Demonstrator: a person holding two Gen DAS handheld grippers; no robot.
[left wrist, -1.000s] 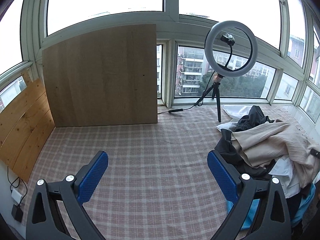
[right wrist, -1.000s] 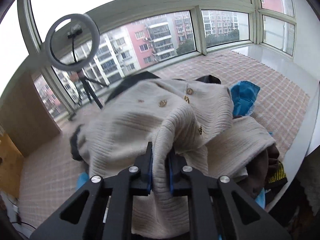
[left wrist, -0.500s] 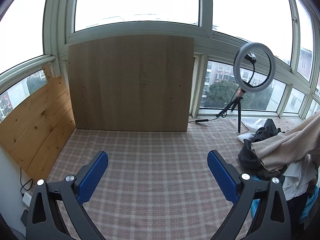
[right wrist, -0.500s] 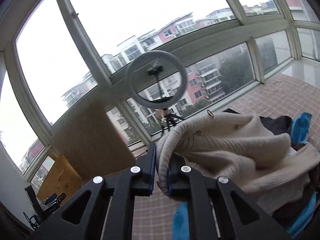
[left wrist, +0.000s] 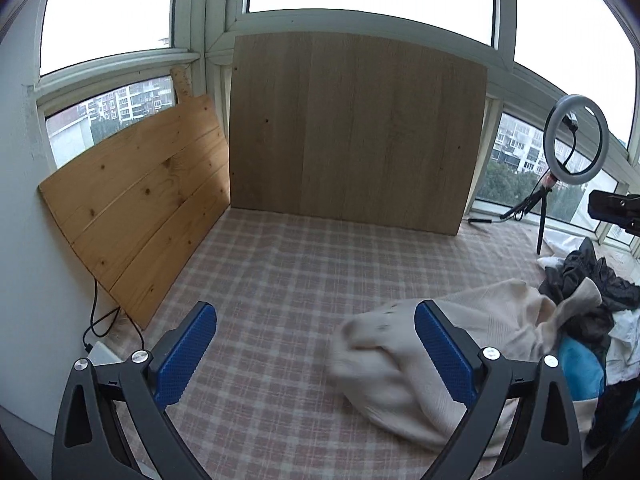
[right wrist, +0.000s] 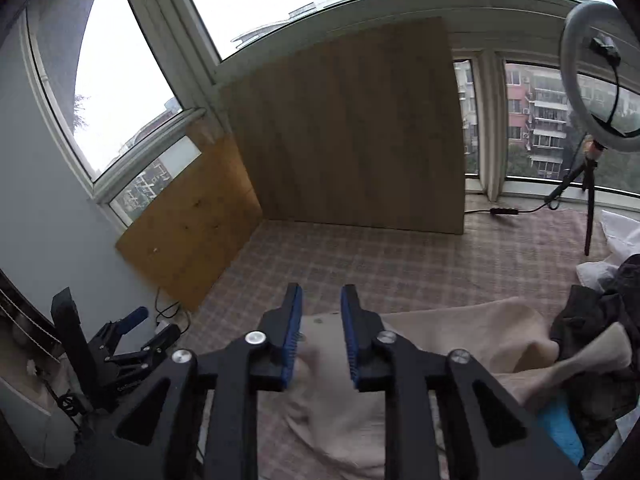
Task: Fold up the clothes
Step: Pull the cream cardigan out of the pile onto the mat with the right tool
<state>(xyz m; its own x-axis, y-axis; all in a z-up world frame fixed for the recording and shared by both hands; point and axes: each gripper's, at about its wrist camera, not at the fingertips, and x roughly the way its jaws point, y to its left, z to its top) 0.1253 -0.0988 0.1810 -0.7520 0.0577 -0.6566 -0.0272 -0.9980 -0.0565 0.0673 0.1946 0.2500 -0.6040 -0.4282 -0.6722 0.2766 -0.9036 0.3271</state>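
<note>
Right wrist view: right tongs hang parted, holding nothing, over the crumpled sweater, which runs lower centre to right. Left tongs, wide open and empty, have it at lower right.

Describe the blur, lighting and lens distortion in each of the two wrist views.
Left wrist view: the near end of the cream sweater is smeared by motion blur, while the checked cloth and wooden board are sharp; the window sky is blown out white.
Right wrist view: the sweater between the right tongs is softly blurred; fisheye bending curves the window frames; light is flat daylight, no hard shadows.
</note>
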